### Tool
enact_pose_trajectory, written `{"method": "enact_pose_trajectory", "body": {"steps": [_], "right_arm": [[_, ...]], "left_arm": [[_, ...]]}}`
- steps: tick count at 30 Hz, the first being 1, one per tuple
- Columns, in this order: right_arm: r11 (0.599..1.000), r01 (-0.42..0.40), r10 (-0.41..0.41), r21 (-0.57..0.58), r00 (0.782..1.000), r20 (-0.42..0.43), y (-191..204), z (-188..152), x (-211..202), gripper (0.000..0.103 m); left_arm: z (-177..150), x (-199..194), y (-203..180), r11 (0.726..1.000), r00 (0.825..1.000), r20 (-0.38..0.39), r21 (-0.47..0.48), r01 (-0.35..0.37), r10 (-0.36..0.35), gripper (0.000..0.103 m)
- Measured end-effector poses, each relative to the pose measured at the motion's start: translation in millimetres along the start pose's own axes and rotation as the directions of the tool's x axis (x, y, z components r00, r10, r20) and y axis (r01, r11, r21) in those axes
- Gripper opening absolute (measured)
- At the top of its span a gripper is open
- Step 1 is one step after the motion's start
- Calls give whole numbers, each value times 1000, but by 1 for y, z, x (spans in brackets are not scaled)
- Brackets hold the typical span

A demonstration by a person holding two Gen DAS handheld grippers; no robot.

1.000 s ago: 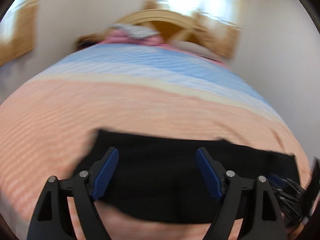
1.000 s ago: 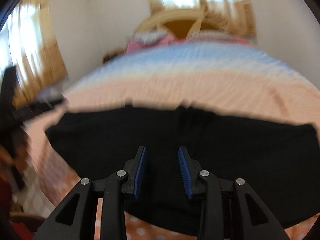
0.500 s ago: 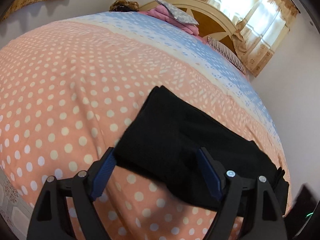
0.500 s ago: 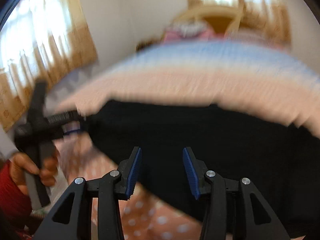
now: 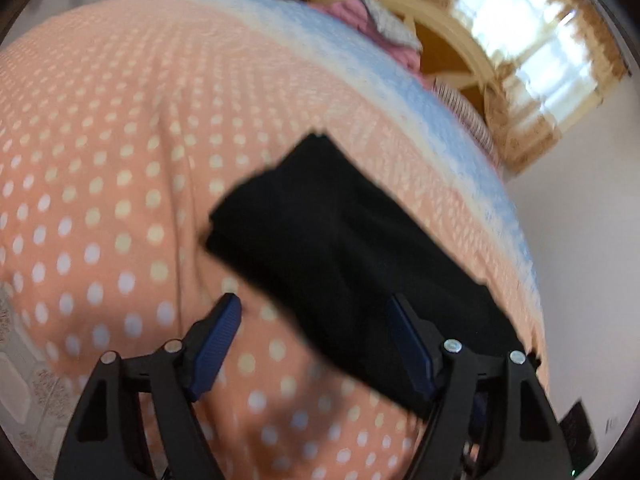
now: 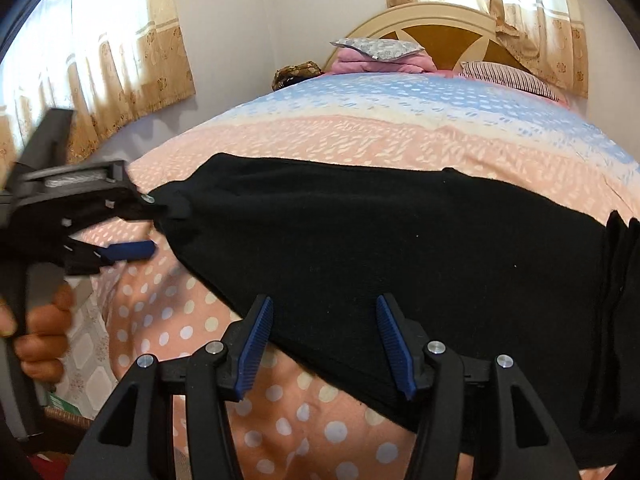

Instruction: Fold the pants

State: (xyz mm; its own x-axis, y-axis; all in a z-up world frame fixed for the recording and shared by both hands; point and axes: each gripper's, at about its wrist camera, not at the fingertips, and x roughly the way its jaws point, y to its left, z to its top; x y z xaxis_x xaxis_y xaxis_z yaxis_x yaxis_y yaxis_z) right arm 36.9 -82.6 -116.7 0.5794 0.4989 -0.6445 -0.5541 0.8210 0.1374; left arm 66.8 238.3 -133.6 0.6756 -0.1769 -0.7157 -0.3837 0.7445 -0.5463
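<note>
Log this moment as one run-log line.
task: fold pants | pants: flat on bedspread | left gripper: closing, at pants' end, nothing gripped | right gripper: opening over near edge, nothing gripped

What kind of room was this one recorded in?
Almost certainly a home bedroom: the black pants lie on a bed with a dotted bedspread, a curved wooden headboard behind stacked pillows, and curtained windows.

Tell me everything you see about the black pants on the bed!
The black pants look soft and knitted, plain with no pattern. They lie flat in a long folded strip across the polka-dot bedspread, near its edge. The left gripper reaches their left end, closing. The right gripper hovers over the near edge, opening, fingers not pinching.
</note>
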Motion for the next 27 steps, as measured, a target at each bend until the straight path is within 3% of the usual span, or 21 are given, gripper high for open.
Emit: {"method": "enact_pose_trajectory", "body": {"steps": [5, 7, 8, 9, 13, 16, 19, 23, 27], "right_arm": [[1000, -13, 13, 15, 1000, 7, 9, -6, -6, 56], [999, -24, 24, 29, 1000, 6, 9, -7, -10, 56], [998, -36, 36, 42, 999, 6, 6, -7, -15, 56], [996, -61, 61, 63, 998, 9, 4, -6, -20, 56], [981, -149, 143, 124, 988, 54, -8, -8, -47, 56], [983, -114, 101, 143, 990, 94, -19, -11, -73, 56], [971, -62, 30, 229, 989, 143, -47, -16, -102, 56], [916, 20, -96, 401, 981, 170, -102, -33, -142, 56], [832, 87, -223, 547, 957, 188, -157, -55, -183, 56]], "left_arm": [[15, 7, 11, 989, 995, 58, -127, 82, -75, 75], [18, 9, 9, 988, 994, 67, -124, 90, -82, 48], [19, 10, 8, 991, 995, 58, -99, 87, -82, 30], [19, 11, 6, 992, 995, 53, -83, 91, -87, 24], [22, 9, -8, 996, 994, 66, -8, 90, -90, 20], [25, -3, -29, 994, 990, 108, 82, 79, -87, 19], [25, -16, -62, 976, 981, 134, 186, 116, -143, 19], [11, -36, -134, 900, 951, 161, 395, 184, -265, 19], [-26, -40, -213, 766, 907, 79, 569, 301, -415, 19]]}}
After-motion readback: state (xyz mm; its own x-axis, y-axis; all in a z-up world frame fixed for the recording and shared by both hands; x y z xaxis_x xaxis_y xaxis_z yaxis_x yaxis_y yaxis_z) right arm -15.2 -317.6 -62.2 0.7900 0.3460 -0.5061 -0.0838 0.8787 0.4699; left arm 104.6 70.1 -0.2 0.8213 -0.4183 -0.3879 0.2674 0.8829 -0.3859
